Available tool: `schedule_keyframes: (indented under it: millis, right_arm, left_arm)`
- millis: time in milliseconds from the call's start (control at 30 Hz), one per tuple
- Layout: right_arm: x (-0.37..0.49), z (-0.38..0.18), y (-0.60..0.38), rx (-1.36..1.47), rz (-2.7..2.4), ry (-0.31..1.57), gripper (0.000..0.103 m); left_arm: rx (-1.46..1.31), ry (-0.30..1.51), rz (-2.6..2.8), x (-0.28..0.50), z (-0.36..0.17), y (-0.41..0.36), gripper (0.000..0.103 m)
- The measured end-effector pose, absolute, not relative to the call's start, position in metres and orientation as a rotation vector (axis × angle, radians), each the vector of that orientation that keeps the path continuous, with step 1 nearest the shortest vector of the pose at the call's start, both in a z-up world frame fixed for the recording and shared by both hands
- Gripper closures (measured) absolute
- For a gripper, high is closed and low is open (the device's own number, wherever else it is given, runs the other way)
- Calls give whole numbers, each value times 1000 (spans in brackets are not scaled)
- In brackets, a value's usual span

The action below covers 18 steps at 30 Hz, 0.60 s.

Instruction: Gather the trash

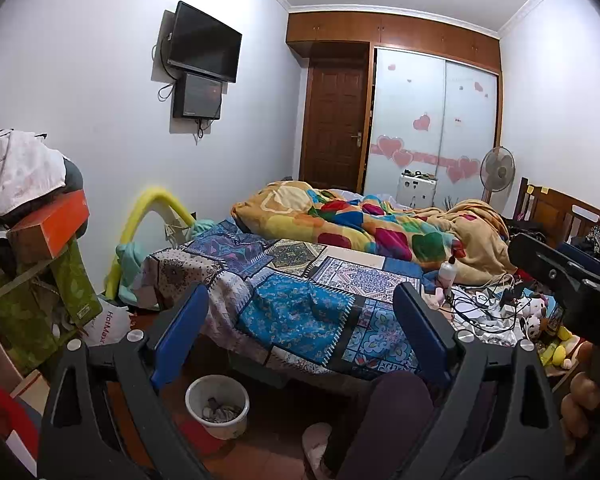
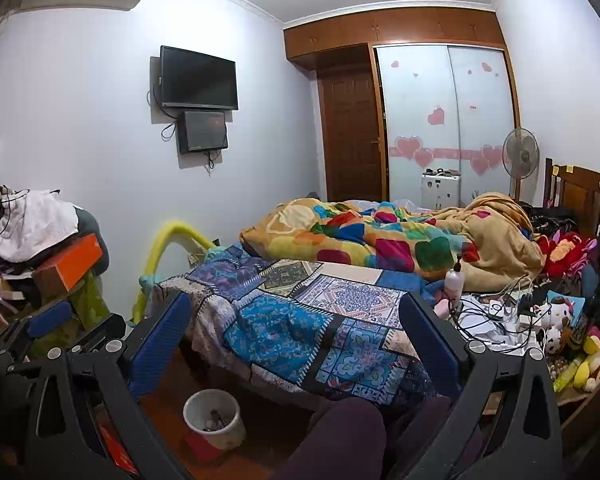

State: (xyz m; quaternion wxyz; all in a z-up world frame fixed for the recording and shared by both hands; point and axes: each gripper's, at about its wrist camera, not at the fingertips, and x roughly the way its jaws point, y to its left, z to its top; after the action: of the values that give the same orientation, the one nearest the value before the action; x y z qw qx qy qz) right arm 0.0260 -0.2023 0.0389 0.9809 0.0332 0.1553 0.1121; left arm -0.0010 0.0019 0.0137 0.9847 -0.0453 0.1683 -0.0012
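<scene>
A white trash bucket [image 1: 217,405] with crumpled scraps inside stands on the red floor by the bed's near edge; it also shows in the right wrist view [image 2: 215,414]. My left gripper [image 1: 302,304] is open and empty, held above the patchwork bedspread [image 1: 300,304]. My right gripper [image 2: 296,312] is open and empty too, above the same bedspread [image 2: 292,320]. White crumpled paper among cables [image 2: 484,320] lies on the bed's right side. The left gripper's body [image 2: 48,320] shows at the left of the right wrist view.
A lotion bottle [image 2: 454,282], plush toys [image 2: 556,316] and a colourful duvet [image 2: 380,240] lie on the bed. A cluttered pile with an orange box [image 1: 50,228] stands at left. My knee [image 2: 340,436] is in the foreground. A fan [image 2: 520,158] stands by the wardrobe.
</scene>
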Motion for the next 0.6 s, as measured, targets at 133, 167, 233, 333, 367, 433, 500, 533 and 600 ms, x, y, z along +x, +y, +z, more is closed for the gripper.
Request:
schedule_keyframes:
  millis: [133,167,233,333,367,433,500,533,600]
  right_arm:
    - [27,39,-201,67,227,313,0]
    - [27,39,-201,66,227,313,0]
    - [26,40,-202,61,226,311,0]
    - [27,40,-202,59,226,309,0]
    - [26,41,-201,58,226,308,0]
    - [25,41,-201,56,227,304,0]
    - [25,42,-201,55,228,303,0]
    - [25,42,-201,55,228,304,0]
    - [25,43,-201,56,230,305,0]
  left_arm:
    - [-89,339,-3,-1,15,1,9]
    - [-89,340,-2,-1,15,1,9]
    - [-88,338,-1,-1,16,1,9]
    - [-87,336,2,-1,17,1,9]
    - [-87,335,3,-2,17,1,9]
    - [-88,333,6,-2,18,1,8]
    - [-90,332,10,-2,18,2,6]
    - [-91,330,13,-2,19,2,6]
    - [-92,329,15,-1,18,2,5]
